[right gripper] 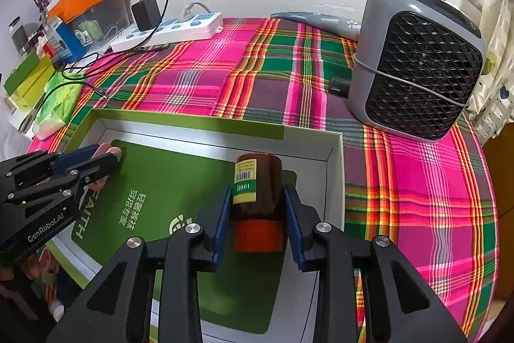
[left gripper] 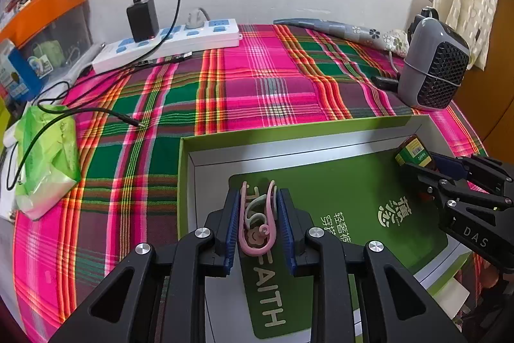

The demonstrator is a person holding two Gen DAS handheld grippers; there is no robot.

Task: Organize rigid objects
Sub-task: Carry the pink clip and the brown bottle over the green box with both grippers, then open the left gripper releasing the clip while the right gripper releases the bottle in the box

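My left gripper is shut on a pink hair clip and holds it over the left part of an open green-rimmed box. My right gripper is shut on a brown bottle with an orange-red cap and a yellow-green label, over the box's right part. The bottle and right gripper also show in the left wrist view at right. The left gripper with a bit of the pink clip shows in the right wrist view at left. A green card lies in the box.
The box sits on a pink and green plaid cloth. A grey fan heater stands at the right. A white power strip with a black charger is at the back. A green tissue pack and loose cables lie at the left.
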